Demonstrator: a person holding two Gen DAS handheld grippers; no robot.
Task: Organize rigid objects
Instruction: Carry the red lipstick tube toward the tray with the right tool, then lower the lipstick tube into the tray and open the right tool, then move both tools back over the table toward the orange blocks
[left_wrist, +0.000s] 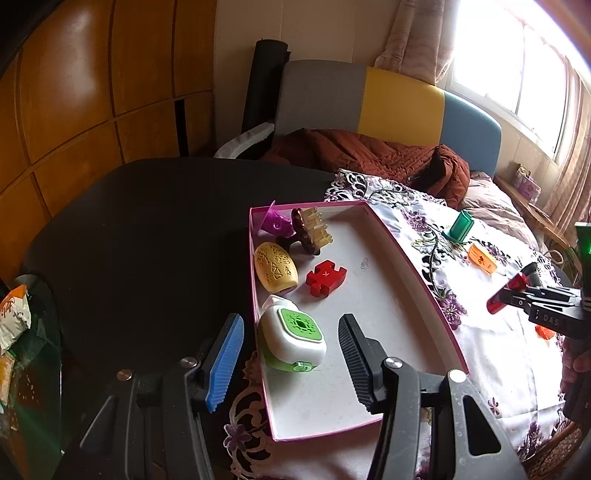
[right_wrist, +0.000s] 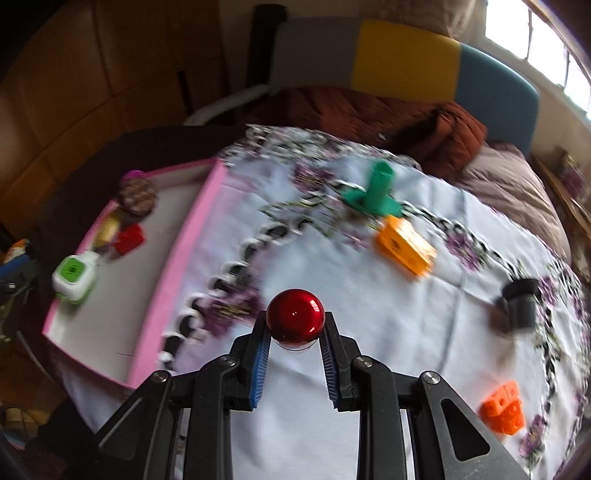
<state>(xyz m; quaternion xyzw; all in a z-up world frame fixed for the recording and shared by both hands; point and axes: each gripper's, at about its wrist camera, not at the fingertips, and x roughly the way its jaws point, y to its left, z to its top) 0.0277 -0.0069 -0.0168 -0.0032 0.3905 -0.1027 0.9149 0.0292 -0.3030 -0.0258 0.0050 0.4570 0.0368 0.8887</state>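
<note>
A pink-rimmed box (left_wrist: 417, 273) holds a white-and-green device (left_wrist: 291, 336), a yellow patterned oval (left_wrist: 276, 267), a red puzzle block (left_wrist: 326, 277), a brown comb-like clip (left_wrist: 308, 230) and a purple piece (left_wrist: 275, 221). My left gripper (left_wrist: 291, 339) is open, its fingertips on either side of the white-and-green device. My right gripper (right_wrist: 295, 325) is shut on a shiny red cylindrical object (right_wrist: 295, 315), held above the floral cloth (right_wrist: 369, 314); it also shows in the left wrist view (left_wrist: 506, 293). The box appears in the right wrist view (right_wrist: 177, 266) to the left.
On the cloth lie a green stand (right_wrist: 375, 188), an orange box (right_wrist: 404, 245), a black cylinder (right_wrist: 519, 301) and orange cubes (right_wrist: 504, 408). A dark tabletop (left_wrist: 147, 240) lies left of the box. A brown quilt (left_wrist: 369, 155) and a sofa back (left_wrist: 402, 103) stand behind.
</note>
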